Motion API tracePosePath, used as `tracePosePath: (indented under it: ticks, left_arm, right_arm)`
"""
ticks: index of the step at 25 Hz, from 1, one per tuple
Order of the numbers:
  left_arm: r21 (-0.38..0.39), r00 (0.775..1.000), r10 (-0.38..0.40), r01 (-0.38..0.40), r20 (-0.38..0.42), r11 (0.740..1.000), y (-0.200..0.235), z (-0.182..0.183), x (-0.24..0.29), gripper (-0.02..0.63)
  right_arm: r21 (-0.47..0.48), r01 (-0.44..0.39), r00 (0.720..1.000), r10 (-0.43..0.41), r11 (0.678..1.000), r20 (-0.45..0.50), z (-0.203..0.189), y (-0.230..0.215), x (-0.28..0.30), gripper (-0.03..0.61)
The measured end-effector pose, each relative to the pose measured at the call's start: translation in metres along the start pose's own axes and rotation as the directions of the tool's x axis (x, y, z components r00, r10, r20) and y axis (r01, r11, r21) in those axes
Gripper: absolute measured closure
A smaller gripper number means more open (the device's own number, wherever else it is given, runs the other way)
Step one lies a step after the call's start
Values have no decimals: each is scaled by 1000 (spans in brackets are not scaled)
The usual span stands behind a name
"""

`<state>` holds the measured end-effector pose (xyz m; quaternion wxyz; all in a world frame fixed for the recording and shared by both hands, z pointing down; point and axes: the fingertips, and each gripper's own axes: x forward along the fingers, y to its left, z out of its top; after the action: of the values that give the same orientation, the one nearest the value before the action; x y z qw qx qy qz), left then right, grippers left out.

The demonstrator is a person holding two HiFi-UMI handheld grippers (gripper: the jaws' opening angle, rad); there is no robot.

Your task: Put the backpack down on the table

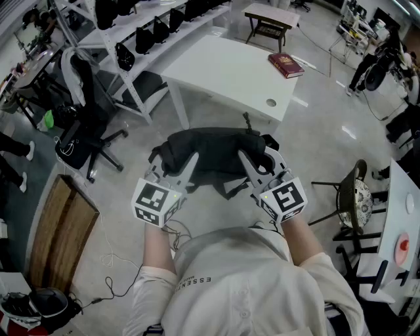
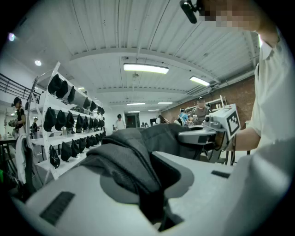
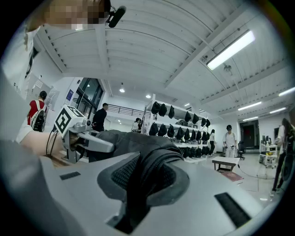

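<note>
A black backpack [image 1: 213, 154] hangs in the air in front of me, above the floor and short of the white table [image 1: 226, 75]. My left gripper [image 1: 186, 168] is shut on the backpack's left edge, with dark fabric [image 2: 133, 166] bunched between its jaws. At the bag's right edge my right gripper [image 1: 251, 165] is shut on a fold of zippered fabric [image 3: 152, 177]. Each gripper shows in the other's view across the bag: the right gripper [image 2: 203, 134] and the left gripper [image 3: 90, 140].
A red book [image 1: 285, 65] lies on the table's far right corner. White shelves [image 1: 147, 29] with black bags stand to the left, an office chair [image 1: 85, 125] beside them. A dark stool [image 1: 351, 193] stands at my right, a small brown table [image 1: 270, 20] beyond.
</note>
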<state>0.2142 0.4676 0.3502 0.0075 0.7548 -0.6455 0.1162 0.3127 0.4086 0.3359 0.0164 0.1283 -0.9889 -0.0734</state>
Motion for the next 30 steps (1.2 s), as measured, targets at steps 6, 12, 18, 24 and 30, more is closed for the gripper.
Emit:
tracePosePath:
  ticks: [6,12,18,24,30]
  left_arm:
    - [-3,1000,5,-5,5,1000,6,1,1,541]
    - [12,1000,13,-13,10,1000,12,5,-3,541]
    - [11,999,38,-38,0,999,19,-1,3,541]
    - [-15,998,57,-57,-15,998,46,-15,20,541]
    - [-21,994,108,-109,-33,994,94,-24,59,541]
  right_arm:
    - [-3,-1,1000,1,1000,6,2,-1,6,511]
    - [-2,0,1000,0,1000,26,6,3,11,511]
    - [31,-19,999,18,999,30,-1,-3,22,511]
    - [55,-54,999,53,997,9,-16,-17,56,509]
    - [95,-86,996,87,992,0,-34,-52,116,509]
